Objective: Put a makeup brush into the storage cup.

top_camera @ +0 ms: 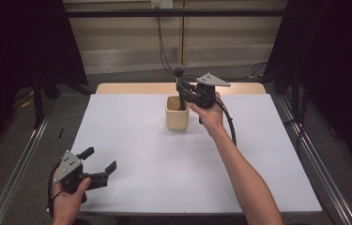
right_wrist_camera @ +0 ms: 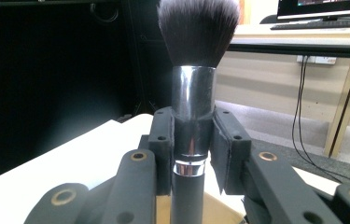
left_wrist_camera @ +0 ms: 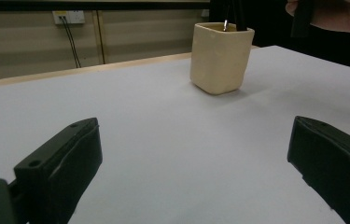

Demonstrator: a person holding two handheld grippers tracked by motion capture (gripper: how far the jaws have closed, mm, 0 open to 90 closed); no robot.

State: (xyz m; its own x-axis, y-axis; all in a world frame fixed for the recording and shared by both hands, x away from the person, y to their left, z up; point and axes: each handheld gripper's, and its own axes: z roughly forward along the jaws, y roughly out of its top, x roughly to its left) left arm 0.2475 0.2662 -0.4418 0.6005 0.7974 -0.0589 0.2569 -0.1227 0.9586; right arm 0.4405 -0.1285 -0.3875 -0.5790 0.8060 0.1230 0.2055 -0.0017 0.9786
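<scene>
- A makeup brush [right_wrist_camera: 192,93] was held upright over a cream cup [top_camera: 177,112], its dark handle reaching down into the cup's opening and its dark bristle head standing above the rim.
- The brush's silver ferrule was seen clamped between the two black pads of the right gripper [top_camera: 183,92], which was clenched on it just above the cup, at the cup's right side.
- In the right gripper view, the bristles were shown dark at the base and pale at the tips; no brand or writing could be read on the ferrule or the handle.
- The cup was plain, with rounded corners and no label, and it was set on a white table [top_camera: 141,154] toward the table's far edge, a little right of its middle.
- The left gripper [top_camera: 101,161] was held at the near left corner of the table, well apart from the cup, with its jaws spread wide and nothing between them.
- A strip of bare wood was left showing along the far edge of the table, behind the cup.
- Beyond the cup, a pale panelled wall [top_camera: 126,33] with a socket plate [top_camera: 161,3] and hanging black cables was seen; dark curtains were hung to either side.
- A monitor on a desk was seen in the right gripper view, its writing too small to read.
</scene>
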